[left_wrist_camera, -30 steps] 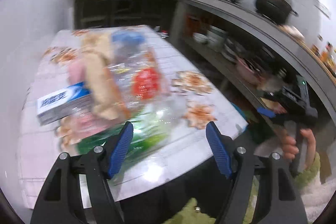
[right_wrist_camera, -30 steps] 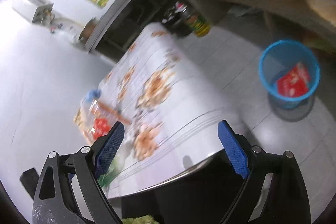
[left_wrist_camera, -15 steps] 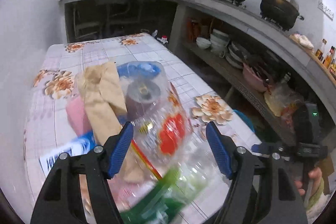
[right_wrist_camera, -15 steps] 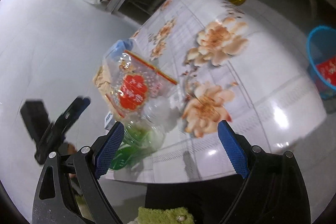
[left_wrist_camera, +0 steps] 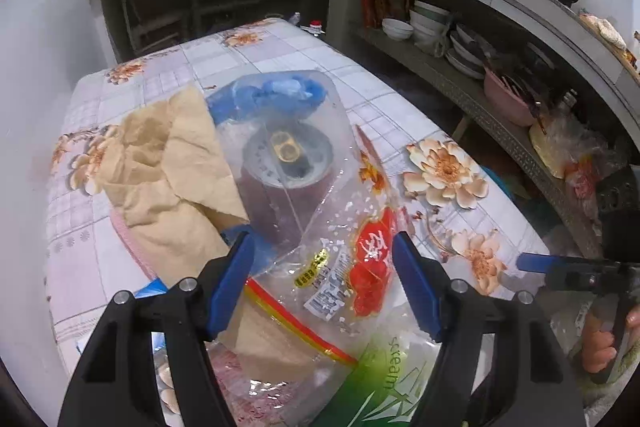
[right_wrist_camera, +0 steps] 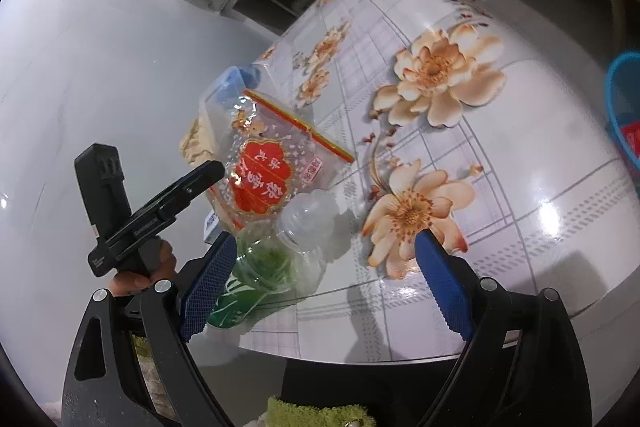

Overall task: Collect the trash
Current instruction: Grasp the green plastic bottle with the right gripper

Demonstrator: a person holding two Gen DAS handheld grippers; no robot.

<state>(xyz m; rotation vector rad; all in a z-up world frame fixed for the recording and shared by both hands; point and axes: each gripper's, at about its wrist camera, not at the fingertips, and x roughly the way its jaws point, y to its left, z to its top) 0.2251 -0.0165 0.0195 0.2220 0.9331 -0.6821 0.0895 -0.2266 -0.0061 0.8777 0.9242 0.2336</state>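
Both tools gape apart, left tool [left_wrist_camera: 323,277] above the clear bag [left_wrist_camera: 320,227].

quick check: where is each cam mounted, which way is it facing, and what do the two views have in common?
Left wrist: on the left gripper, angled down over the trash pile; clear bag between its open fingers; the right gripper and its hand at right.
Right wrist: on the right gripper, facing across the floral table; open fingers, left gripper at left.
Shared: bag, green-label bottle, table.
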